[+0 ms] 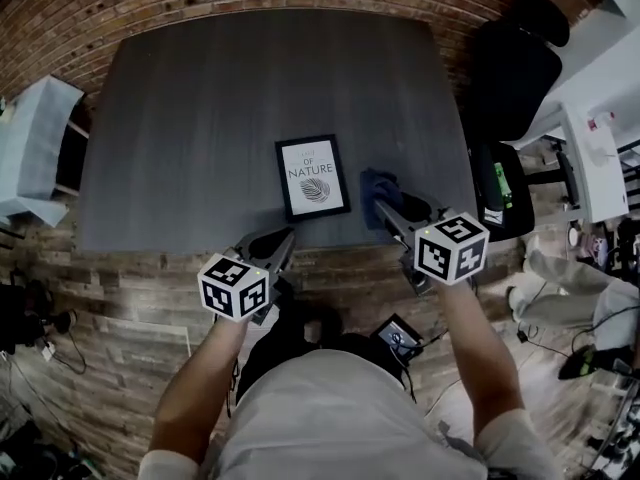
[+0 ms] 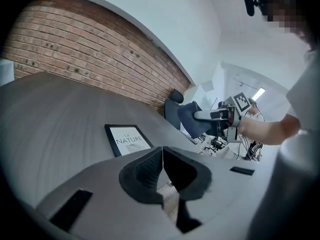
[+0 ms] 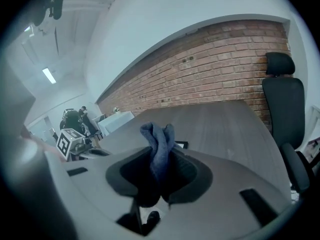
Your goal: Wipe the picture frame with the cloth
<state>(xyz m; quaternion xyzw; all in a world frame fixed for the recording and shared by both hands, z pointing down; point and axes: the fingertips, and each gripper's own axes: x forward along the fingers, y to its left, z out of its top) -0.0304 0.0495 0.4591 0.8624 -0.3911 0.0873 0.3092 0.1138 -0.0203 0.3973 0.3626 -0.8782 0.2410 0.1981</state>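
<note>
At the near edge of the table (image 1: pixel 200 98), right in front of you, the picture frame (image 1: pixel 313 176) lies flat with its printed face up. Its long axis runs away from you, the far end leaning a little to your left. Your right gripper (image 1: pixel 390 213) is pinching the cloth (image 1: pixel 378 186): the blue fabric is bunched between the jaws and sticks out past their tips. That wad sits just beside the frame's right long edge, about level with its nearer half, so the frame lies to the left of those jaws. I cannot tell whether the cloth is touching the table. The wipe looks to me like a short sideways carry onto the glass, followed by strokes along the long axis. Your left gripper (image 1: pixel 278 246) has its jaws pressed together with nothing between them. Its tips point at the frame's near short edge from just short of the table's rim, apart from the frame. Both hands are close, but the right one has the cloth and the shorter path, and the left is well placed to steady the near edge if the frame slides. No tray, box or bin shows on the table; the frame rests straight on the top.
</note>
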